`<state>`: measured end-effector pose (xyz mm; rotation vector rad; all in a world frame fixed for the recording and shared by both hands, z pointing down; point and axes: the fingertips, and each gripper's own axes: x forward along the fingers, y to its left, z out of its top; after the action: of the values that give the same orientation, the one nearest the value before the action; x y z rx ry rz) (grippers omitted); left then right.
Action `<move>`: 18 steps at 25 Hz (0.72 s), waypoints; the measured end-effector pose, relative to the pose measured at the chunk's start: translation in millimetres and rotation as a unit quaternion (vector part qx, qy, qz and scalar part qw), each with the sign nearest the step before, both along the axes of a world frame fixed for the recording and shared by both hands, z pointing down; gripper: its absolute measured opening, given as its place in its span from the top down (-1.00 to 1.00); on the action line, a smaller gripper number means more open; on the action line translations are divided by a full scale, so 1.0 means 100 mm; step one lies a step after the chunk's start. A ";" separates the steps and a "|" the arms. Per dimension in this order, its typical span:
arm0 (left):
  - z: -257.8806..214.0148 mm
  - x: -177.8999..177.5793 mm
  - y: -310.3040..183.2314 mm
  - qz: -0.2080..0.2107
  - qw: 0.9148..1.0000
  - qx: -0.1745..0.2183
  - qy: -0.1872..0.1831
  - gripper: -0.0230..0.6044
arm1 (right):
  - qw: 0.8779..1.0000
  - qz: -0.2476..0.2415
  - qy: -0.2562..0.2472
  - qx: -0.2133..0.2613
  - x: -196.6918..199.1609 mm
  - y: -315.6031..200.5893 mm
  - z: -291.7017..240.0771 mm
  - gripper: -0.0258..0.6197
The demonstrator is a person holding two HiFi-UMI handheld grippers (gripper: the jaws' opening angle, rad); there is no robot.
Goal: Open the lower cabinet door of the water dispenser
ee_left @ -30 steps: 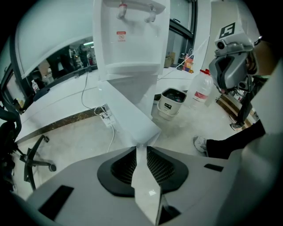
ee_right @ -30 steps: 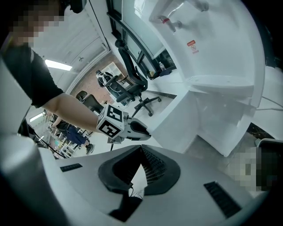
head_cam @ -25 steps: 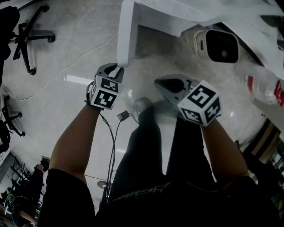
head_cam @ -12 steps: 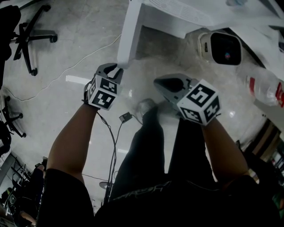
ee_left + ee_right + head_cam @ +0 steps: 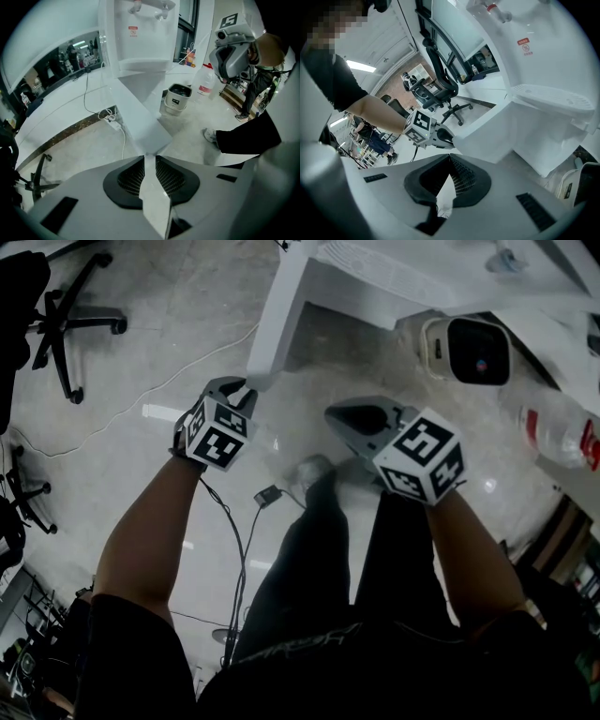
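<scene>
The white water dispenser point(image 5: 394, 277) stands at the top of the head view, and its taps and drip tray show in the left gripper view point(image 5: 140, 33) and the right gripper view point(image 5: 534, 61). Its lower cabinet door point(image 5: 277, 315) hangs swung outward over the floor. My left gripper point(image 5: 246, 387) is shut on the door's free edge, and the white panel point(image 5: 136, 117) runs straight between its pads point(image 5: 150, 157). My right gripper point(image 5: 336, 414) hovers to the right of the door, shut and empty point(image 5: 450, 158). It looks at the door point(image 5: 487, 126) and the left gripper point(image 5: 440, 137).
A small white appliance with a dark front point(image 5: 466, 348) sits on the floor beside the dispenser, with a plastic bottle point(image 5: 562, 432) to its right. An office chair point(image 5: 66, 324) stands at far left. Cables point(image 5: 234, 531) trail on the floor by the person's shoe point(image 5: 314, 470).
The door's edge has tilted and swung further out, with the left gripper moving slightly left along with it. The right gripper keeps its place in the view.
</scene>
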<state>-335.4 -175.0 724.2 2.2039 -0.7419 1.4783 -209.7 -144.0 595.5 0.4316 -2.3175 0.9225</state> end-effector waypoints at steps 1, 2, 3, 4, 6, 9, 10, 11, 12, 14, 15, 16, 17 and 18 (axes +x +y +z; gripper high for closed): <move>0.00 -0.01 0.00 0.003 1.000 -0.001 -0.002 0.69 | 1.000 0.001 0.001 0.001 0.00 0.00 0.00 0.88; 0.00 -0.02 0.00 0.008 1.000 -0.002 -0.006 0.69 | 1.000 0.001 0.002 0.002 0.00 -0.01 -0.01 0.88; 0.01 -0.03 0.00 0.013 1.000 -0.003 -0.009 0.69 | 1.000 0.002 0.003 0.003 0.00 -0.02 -0.01 0.88; 0.01 -0.05 0.00 0.016 1.000 -0.005 -0.012 0.69 | 1.000 0.004 0.003 0.004 0.01 -0.02 -0.02 0.88; 0.00 -0.06 -0.02 0.017 1.000 -0.011 -0.016 0.69 | 1.000 0.008 0.003 0.005 0.02 -0.03 -0.06 0.88; -0.02 -0.08 -0.02 0.006 1.000 -0.020 -0.018 0.69 | 1.000 0.012 0.005 0.005 0.04 -0.01 -0.11 0.88; -0.03 -0.08 -0.01 0.000 1.000 -0.023 -0.018 0.69 | 1.000 0.013 0.006 0.006 0.04 0.00 -0.12 0.88; -0.04 -0.08 0.00 -0.007 0.999 -0.027 -0.017 0.69 | 1.000 0.014 0.006 0.008 0.04 0.00 -0.14 0.88; -0.04 -0.09 0.03 -0.015 0.999 -0.033 -0.015 0.69 | 1.000 0.016 0.006 0.009 0.04 0.00 -0.17 0.88; -0.03 -0.11 0.14 -0.030 0.998 -0.049 -0.012 0.69 | 1.000 0.020 0.005 0.010 0.04 0.00 -0.22 0.88; -0.02 -0.12 0.21 -0.037 0.998 -0.058 -0.011 0.69 | 1.000 0.022 0.003 0.010 0.05 0.01 -0.25 0.88; -0.03 -0.12 0.29 -0.043 0.997 -0.065 -0.008 0.69 | 1.000 0.023 0.001 0.008 0.07 0.02 -0.29 0.88; -0.06 -0.10 0.37 -0.052 0.996 -0.072 -0.001 0.69 | 1.000 0.025 0.000 0.006 0.10 0.03 -0.33 0.88; -0.13 -0.05 0.44 -0.063 0.995 -0.078 0.012 0.69 | 1.000 0.027 -0.001 0.006 0.14 0.04 -0.37 0.88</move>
<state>-340.8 -131.4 711.0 2.0171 -0.7182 1.3970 -196.2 -140.0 558.1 0.5018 -2.3239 0.9361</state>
